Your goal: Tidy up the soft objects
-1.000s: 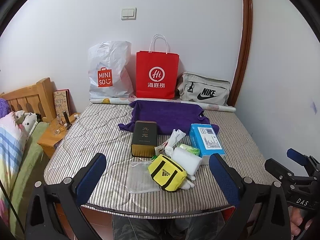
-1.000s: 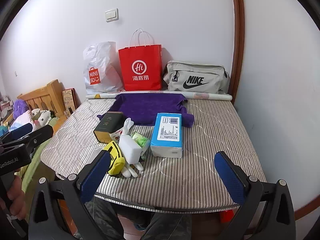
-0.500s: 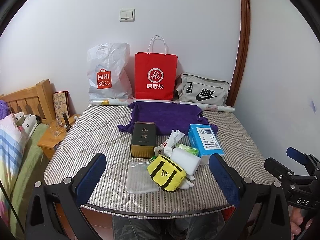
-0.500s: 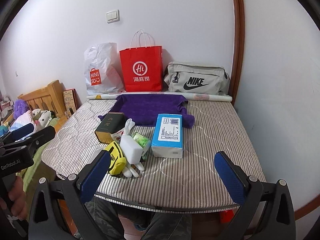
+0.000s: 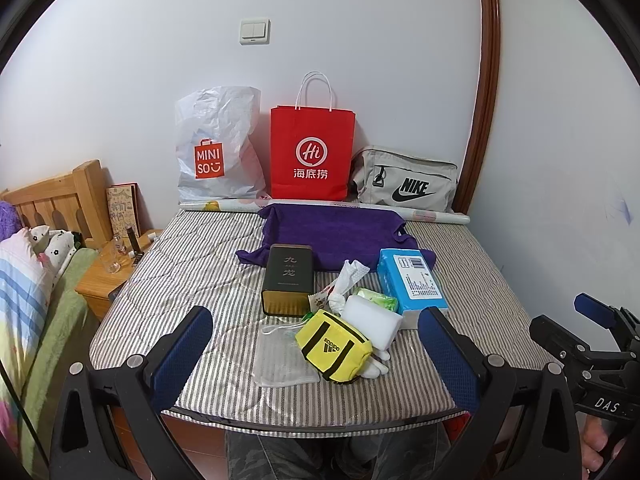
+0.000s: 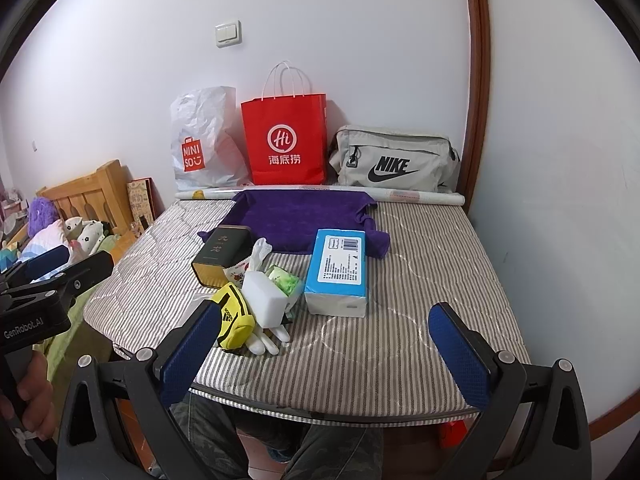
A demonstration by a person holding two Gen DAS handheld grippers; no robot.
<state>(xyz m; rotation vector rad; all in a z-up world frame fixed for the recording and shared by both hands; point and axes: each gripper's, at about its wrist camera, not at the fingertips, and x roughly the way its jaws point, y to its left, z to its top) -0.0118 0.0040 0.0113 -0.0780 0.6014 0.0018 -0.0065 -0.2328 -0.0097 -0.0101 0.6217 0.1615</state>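
- Left gripper [image 5: 316,356]: jaws spread wide and empty, held at the near edge of the bed. The yellow pouch [image 5: 334,346] lies straight ahead between the two blue pads [image 5: 182,354], lower than them on the mattress, not touched.
- Right gripper [image 6: 324,350]: jaws likewise wide apart, holding nothing. From it the yellow pouch [image 6: 234,316] lies ahead and to the left, just past the left pad; the left gripper is judged the nearer and better aligned.
- Long axis of the pouch: runs obliquely, near-left to far-right in the left wrist view, so a closing grip across its short side would need some wrist turn (a judgement).
- Cluster around the pouch: clear plastic bag [image 5: 282,356] touching its left side; white foam block [image 5: 372,320] and white glove [image 6: 266,338] against its right side; green packet [image 5: 376,298], crumpled tissue [image 5: 348,276], dark tin [image 5: 288,280] and blue tissue pack [image 5: 412,280] just beyond.
- Surface: striped mattress [image 5: 180,280], quilted; a purple cloth [image 5: 332,230] spread at its far half.
- Room: white Miniso bag [image 5: 218,152], red paper bag [image 5: 312,152] and grey Nike bag [image 5: 404,180] standing against the white wall; a wooden headboard [image 5: 56,200] at left.
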